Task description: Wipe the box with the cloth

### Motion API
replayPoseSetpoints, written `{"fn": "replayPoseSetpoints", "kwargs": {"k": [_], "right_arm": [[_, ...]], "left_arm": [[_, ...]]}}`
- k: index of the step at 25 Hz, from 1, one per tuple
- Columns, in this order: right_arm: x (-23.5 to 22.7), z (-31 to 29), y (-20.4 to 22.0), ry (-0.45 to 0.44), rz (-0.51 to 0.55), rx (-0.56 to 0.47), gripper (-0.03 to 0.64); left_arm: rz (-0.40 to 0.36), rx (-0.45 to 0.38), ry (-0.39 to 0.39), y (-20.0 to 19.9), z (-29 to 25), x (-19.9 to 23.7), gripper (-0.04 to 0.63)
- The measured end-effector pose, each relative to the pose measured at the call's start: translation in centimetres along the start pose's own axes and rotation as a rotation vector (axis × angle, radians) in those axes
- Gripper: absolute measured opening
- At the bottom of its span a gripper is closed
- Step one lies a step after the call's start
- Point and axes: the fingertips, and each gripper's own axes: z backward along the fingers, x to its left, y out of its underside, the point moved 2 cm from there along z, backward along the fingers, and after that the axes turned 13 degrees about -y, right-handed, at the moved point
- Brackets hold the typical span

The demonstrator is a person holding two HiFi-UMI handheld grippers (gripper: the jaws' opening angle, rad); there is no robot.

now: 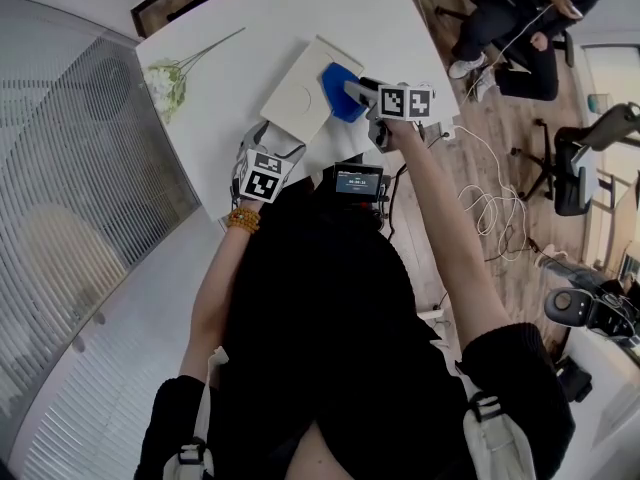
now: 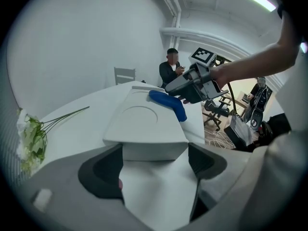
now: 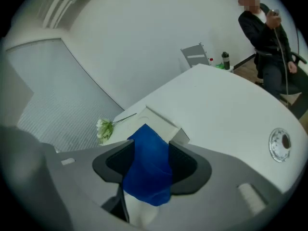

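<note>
My left gripper (image 2: 155, 170) was clamped on the white box (image 1: 298, 96) at upper centre of the surface (image 1: 240, 38). My right gripper (image 3: 150, 166) stood apart around the blue cloth (image 3: 147, 174), draped over the box's right edge.

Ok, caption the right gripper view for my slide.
Blue cloth between the wide-apart jaws of the right claw, at a corner of the white box on the table, flowers beyond.

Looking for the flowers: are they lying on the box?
No, the flowers lie on the table, apart from the box.
</note>
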Motion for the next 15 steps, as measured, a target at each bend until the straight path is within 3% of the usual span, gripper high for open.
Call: {"fn": "replayPoseSetpoints", "kwargs": {"k": [2,6,11,15], "right_arm": [[-0.3,0.5,0.2,0.051,-0.042,-0.013,0.253],[-1.3,2.1,1.7,0.112,-0.258,-0.058,0.255],[-1.8,-1.0,3.5,-0.015,-0.491,-0.086,0.252],[-1.7,-2.2,2.6,-0.044,-0.534,-0.114,0.198]], "left_arm": [[-0.002,-0.003,0.002,0.0,0.1,-0.1,0.545],[0.001,-0.010,0.006,-0.2,0.3,0.3,0.545],[0.006,-0.013,0.015,-0.1,-0.1,0.5,0.545],[-0.018,-0.010,0.016,0.0,0.0,0.4,0.545]]}}
